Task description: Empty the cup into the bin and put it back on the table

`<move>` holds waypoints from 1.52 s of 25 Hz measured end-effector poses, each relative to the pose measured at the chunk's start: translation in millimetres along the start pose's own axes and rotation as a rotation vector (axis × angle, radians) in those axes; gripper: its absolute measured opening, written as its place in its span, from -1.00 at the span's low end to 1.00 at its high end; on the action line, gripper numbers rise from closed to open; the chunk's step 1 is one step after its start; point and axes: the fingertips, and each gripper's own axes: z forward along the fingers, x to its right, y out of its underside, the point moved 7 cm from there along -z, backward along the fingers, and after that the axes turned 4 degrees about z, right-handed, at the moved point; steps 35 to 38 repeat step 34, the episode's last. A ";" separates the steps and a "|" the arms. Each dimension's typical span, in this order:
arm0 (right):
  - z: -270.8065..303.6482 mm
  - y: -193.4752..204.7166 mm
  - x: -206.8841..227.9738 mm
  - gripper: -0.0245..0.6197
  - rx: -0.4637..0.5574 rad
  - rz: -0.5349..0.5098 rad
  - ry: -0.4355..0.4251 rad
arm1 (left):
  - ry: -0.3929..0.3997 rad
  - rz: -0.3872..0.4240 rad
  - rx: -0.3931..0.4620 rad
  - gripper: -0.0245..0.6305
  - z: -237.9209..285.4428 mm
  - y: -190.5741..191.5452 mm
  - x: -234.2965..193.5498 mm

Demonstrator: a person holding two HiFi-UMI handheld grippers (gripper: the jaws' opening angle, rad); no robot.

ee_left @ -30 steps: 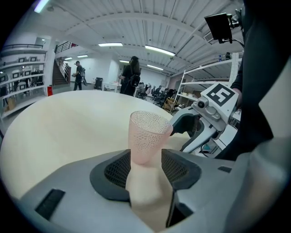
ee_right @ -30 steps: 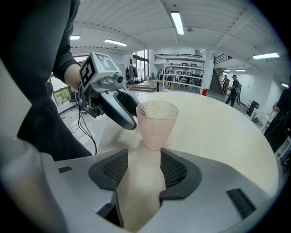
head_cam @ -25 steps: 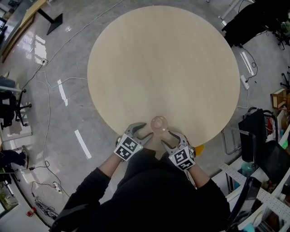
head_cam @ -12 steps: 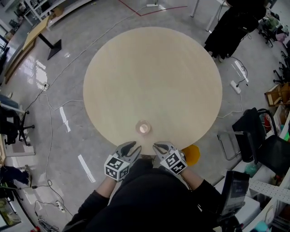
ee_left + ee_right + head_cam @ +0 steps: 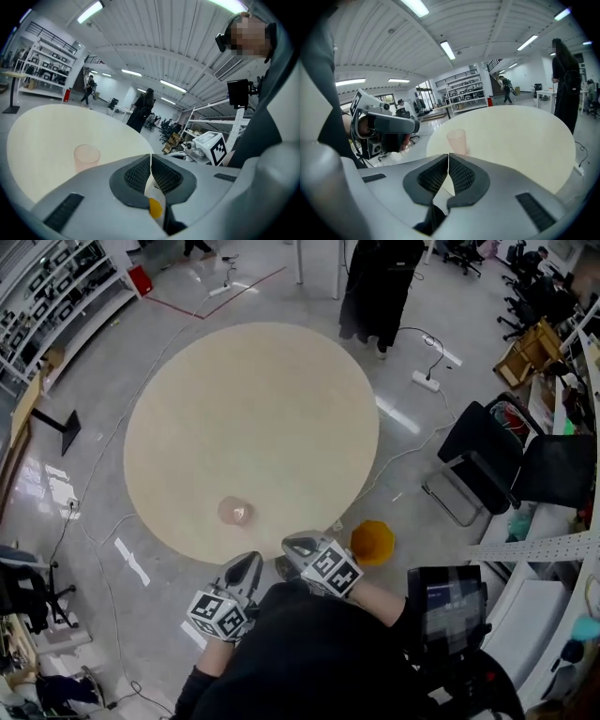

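A translucent pink cup (image 5: pixel 234 511) stands upright on the round beige table (image 5: pixel 253 418), close to its near edge. It also shows as the cup (image 5: pixel 86 157) in the left gripper view and the cup (image 5: pixel 456 140) in the right gripper view. My left gripper (image 5: pixel 251 560) and right gripper (image 5: pixel 290 543) hang off the table's near edge, in front of my body and apart from the cup. Both sets of jaws have just been closing and now meet with nothing between them, as the left gripper (image 5: pixel 150 157) and right gripper (image 5: pixel 448 157) show. An orange bin (image 5: pixel 372 542) sits on the floor right of the right gripper.
A black chair (image 5: pixel 506 460) stands right of the table, with cables (image 5: pixel 422 442) on the floor near it. A person in black (image 5: pixel 380 282) stands beyond the table's far edge. Shelving (image 5: pixel 56 296) lines the far left. A dark screen (image 5: pixel 448 601) is at my right side.
Both grippers have drawn back from either side of the cup, off the table's near edge, and their jaws have shut empty. The cup stays on the table. The head view has swung right.
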 end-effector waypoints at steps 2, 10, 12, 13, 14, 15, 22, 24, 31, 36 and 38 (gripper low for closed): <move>-20.7 -0.1 -1.1 -0.86 0.050 0.018 0.012 | 0.005 0.012 0.011 -0.83 4.5 -0.4 22.1; -91.3 12.2 -16.6 -0.86 0.183 0.036 0.024 | -0.010 0.021 -0.001 -0.83 8.6 22.6 83.7; -99.6 17.0 -25.3 -0.87 0.196 0.041 0.020 | -0.030 0.013 -0.005 -0.83 -1.3 30.5 92.0; -101.4 19.0 -29.8 -0.87 0.199 0.041 0.019 | -0.041 0.009 -0.008 -0.83 -7.9 34.0 95.5; -102.3 21.4 -34.3 -0.87 0.200 0.039 0.018 | -0.053 0.005 -0.011 -0.83 -15.0 37.6 98.8; -102.5 23.9 -38.3 -0.87 0.198 0.037 0.016 | -0.065 0.000 -0.015 -0.83 -22.1 41.0 101.5; -99.6 26.8 -58.4 -0.87 0.182 -0.004 -0.022 | -0.139 -0.008 0.005 -0.83 -47.1 48.1 105.8; -99.7 21.7 -64.1 -0.87 0.182 -0.022 -0.023 | -0.128 0.006 0.013 -0.83 -47.3 44.0 105.1; -71.9 10.9 -92.0 -0.87 0.158 -0.024 -0.016 | -0.113 0.010 0.027 -0.83 -78.8 37.2 80.7; -55.3 9.2 -112.7 -0.87 0.145 -0.031 -0.019 | -0.117 -0.006 0.023 -0.83 -100.6 41.8 64.4; -55.3 9.2 -112.7 -0.87 0.145 -0.031 -0.019 | -0.117 -0.006 0.023 -0.83 -100.6 41.8 64.4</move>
